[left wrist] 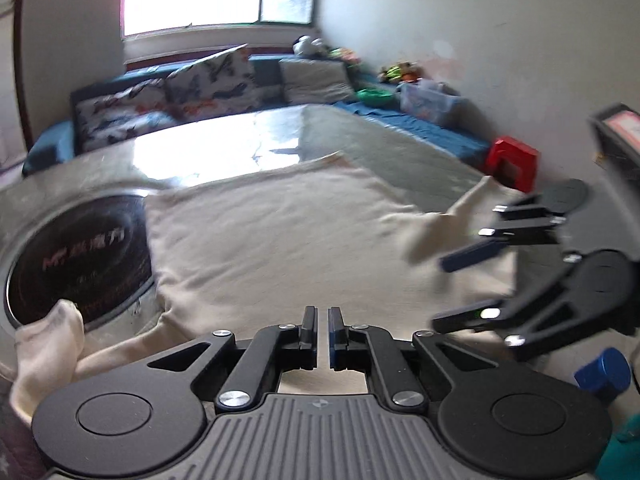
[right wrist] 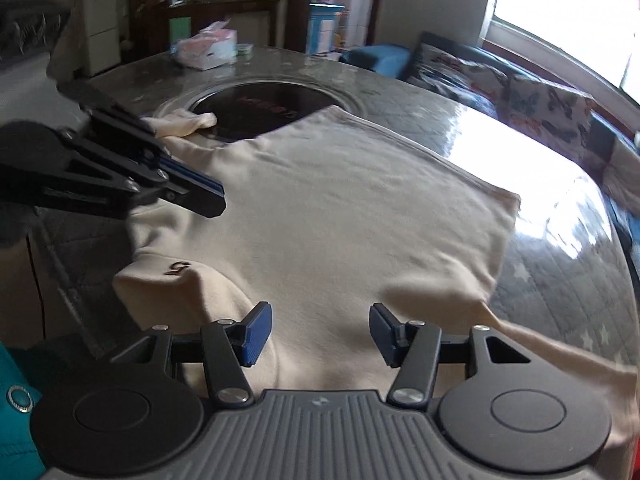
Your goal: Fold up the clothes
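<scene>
On glossy table [right wrist: 500,140] — sweatshirt [right wrist: 328,216], sofa [left wrist: 168,96] beyond.

The garment [right wrist: 320,216] lies spread flat on the counter [right wrist: 540,184]. One edge of the garment overlaps the round inset plate [right wrist: 264,110] set in the counter. A sleeve [right wrist: 184,122] rests on that plate. Beyond the plate, a tissue pack [right wrist: 206,50] sits on the counter. A sofa [left wrist: 168,96] stands behind the counter.
</scene>
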`<state>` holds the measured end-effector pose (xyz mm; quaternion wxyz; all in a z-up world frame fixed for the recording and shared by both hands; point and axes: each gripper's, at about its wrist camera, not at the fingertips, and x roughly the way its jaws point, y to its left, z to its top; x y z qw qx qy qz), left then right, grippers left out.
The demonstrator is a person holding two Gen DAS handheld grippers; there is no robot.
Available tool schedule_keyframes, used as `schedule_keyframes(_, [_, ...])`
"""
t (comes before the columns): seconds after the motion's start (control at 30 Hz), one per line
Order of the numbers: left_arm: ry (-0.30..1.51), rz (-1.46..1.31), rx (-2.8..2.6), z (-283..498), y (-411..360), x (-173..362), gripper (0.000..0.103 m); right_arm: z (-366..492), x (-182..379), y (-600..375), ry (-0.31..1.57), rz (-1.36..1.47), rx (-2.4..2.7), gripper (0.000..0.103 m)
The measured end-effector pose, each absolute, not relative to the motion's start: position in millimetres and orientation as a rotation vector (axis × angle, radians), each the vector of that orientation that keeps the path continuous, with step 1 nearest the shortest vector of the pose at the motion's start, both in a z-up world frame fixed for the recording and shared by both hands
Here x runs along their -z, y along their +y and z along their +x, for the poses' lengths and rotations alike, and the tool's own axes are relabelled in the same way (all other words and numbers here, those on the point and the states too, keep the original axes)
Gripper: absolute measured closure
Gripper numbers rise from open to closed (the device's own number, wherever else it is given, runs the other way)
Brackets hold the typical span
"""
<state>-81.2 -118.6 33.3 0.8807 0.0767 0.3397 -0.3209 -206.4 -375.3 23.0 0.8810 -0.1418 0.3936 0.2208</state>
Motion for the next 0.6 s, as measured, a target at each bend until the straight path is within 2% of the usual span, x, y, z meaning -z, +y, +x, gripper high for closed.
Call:
schedule_keyframes(0.13, [0.753,0.144,0.602,-68,-111,-19,0.097,-210,-18,-386,0.854,-0.274,-0.446,0.048])
schedule_keyframes(0.43, [0.745,0.097,0.547,-54,-100,-22,0.094,-179,-30,-402,0.799,-0.228,-0.382,0.048])
schedule_keyframes(0.6, [0.757,0.082,0.519,-49,-89,-19,0.093,-161,-16,-414,0.855,-0.199,-0.348,0.048])
